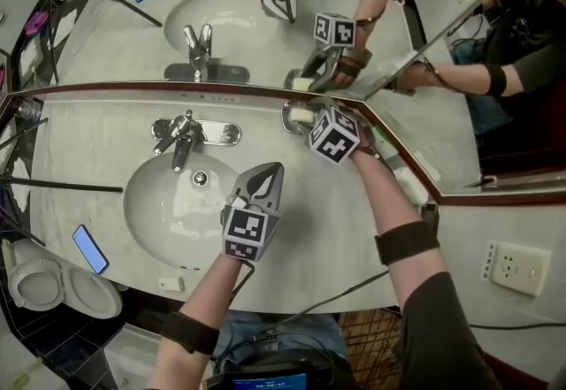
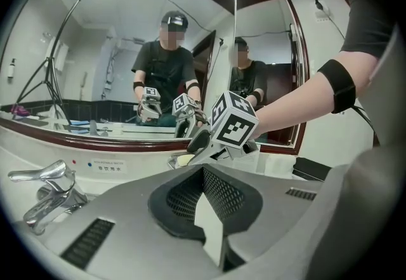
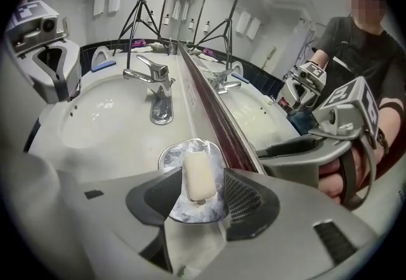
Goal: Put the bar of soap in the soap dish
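We see a smooth cream rectangular soap bar [image 3: 199,176] lying in the oval shiny metal dish [image 3: 170,157], untouched between the right gripper's [image 3: 198,191] wide-apart mesh-textured jaws. The left gripper [image 1: 268,176], at the dish's seven o'clock in the head view, is closed and empty.

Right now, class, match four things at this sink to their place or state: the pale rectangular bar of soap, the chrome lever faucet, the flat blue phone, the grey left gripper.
Things
1. pale rectangular bar of soap
2. chrome lever faucet
3. flat blue phone
4. grey left gripper

Places or states
A. jaws shut
B. in the round silvery soap dish
C. on the counter, left of the white basin in the head view
D. behind the basin, at the foot of the mirror

Pairs: 1-B, 2-D, 3-C, 4-A.
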### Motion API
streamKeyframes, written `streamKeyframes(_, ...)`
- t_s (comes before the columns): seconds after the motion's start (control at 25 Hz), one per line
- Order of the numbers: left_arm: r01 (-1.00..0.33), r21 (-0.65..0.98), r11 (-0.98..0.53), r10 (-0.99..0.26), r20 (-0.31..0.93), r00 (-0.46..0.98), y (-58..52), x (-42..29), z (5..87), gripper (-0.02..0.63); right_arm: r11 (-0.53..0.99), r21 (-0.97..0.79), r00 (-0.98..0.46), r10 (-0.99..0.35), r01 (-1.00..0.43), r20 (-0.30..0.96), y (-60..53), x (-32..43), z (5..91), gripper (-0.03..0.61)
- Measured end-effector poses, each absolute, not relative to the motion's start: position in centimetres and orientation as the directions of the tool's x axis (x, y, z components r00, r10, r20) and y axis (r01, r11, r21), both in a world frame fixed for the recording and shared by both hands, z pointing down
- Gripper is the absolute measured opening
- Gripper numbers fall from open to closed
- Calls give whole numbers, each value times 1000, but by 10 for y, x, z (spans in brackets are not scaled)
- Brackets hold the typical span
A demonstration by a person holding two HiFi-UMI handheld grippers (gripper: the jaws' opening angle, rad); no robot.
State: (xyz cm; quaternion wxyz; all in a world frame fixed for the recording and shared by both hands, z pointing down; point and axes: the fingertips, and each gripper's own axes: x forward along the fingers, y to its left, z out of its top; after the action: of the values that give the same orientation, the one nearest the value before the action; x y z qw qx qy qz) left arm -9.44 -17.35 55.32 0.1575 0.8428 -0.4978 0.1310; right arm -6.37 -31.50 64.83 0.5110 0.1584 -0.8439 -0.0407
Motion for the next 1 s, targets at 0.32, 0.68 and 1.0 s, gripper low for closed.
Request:
streamKeyframes(0.32, -880, 150, -450, -794, 385, 471, -173, -93, 557, 2, 964, 179, -441, -250, -196, 862, -310, -72, 641, 150)
streamKeyframes(0.68, -885, 139, -444, -792, 401, 460, -168, -95, 556, 2, 943, 193, -436, -298, -270, 849, -303, -62, 641, 155)
streamKeyframes(1.0, -891, 115, -440, -797, 408, 446, -156, -101, 532, 2, 899, 161, -533, -378, -408, 757, -270, -48, 580, 155)
